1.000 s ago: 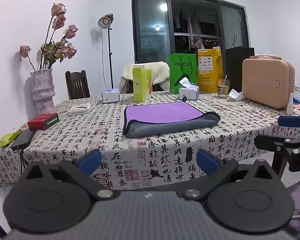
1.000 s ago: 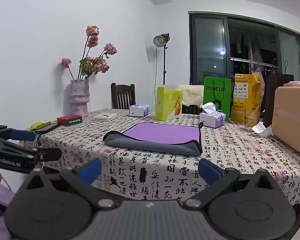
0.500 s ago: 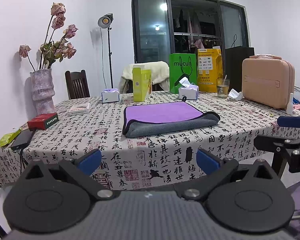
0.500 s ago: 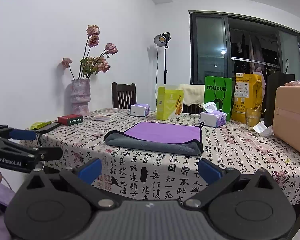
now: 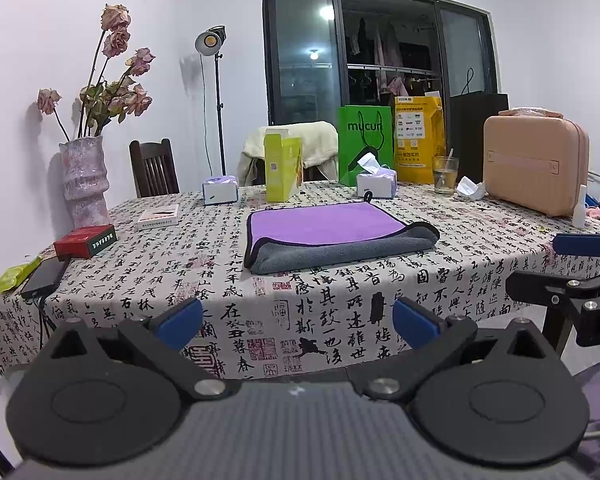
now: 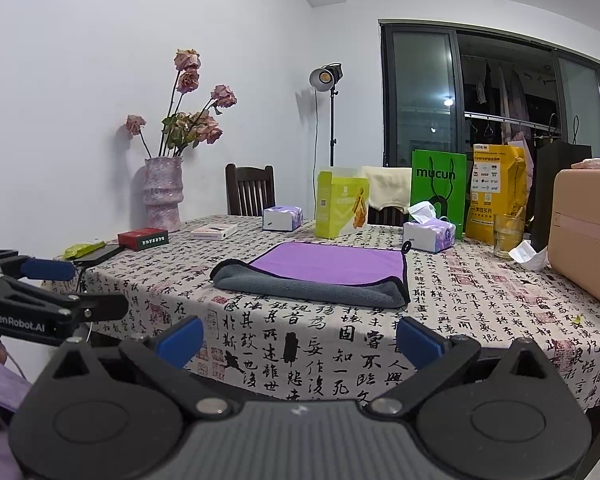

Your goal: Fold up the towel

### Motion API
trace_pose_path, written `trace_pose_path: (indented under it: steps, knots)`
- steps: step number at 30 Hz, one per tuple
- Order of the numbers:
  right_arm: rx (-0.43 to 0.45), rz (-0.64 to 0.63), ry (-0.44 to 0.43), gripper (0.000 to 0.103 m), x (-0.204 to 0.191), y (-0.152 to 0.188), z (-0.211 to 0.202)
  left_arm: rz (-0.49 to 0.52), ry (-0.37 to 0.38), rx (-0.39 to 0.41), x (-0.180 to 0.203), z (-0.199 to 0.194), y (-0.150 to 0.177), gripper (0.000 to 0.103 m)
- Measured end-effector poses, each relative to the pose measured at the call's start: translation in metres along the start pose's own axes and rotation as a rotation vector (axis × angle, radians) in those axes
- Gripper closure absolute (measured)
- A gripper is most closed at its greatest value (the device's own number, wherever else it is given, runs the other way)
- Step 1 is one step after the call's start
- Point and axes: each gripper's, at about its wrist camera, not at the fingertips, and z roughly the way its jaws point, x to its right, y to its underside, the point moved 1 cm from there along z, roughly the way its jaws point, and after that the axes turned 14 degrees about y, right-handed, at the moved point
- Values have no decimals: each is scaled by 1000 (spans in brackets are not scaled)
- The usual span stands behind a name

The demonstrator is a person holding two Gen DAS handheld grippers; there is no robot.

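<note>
A towel (image 5: 328, 236), purple on top and grey underneath, lies folded in the middle of the table; it also shows in the right wrist view (image 6: 320, 274). My left gripper (image 5: 298, 322) is open and empty, held off the table's near edge, well short of the towel. My right gripper (image 6: 300, 340) is open and empty too, also off the near edge. Each gripper shows from the side in the other's view: the right one (image 5: 556, 268) at the right, the left one (image 6: 80, 288) at the left.
The table (image 5: 340, 300) has a calligraphy-print cloth. On it stand a vase of dried roses (image 5: 84, 184), a red box (image 5: 85, 241), a phone (image 5: 44, 276), tissue boxes (image 5: 376, 184), a yellow-green carton (image 5: 282, 174), a glass (image 5: 445, 174) and a pink case (image 5: 534, 170).
</note>
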Motion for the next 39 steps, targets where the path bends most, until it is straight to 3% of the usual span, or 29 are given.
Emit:
trace_pose_path:
  steps: [39]
  knots:
    - [8, -2, 14, 0, 0, 5, 0, 6, -13, -13, -3, 7, 12, 0]
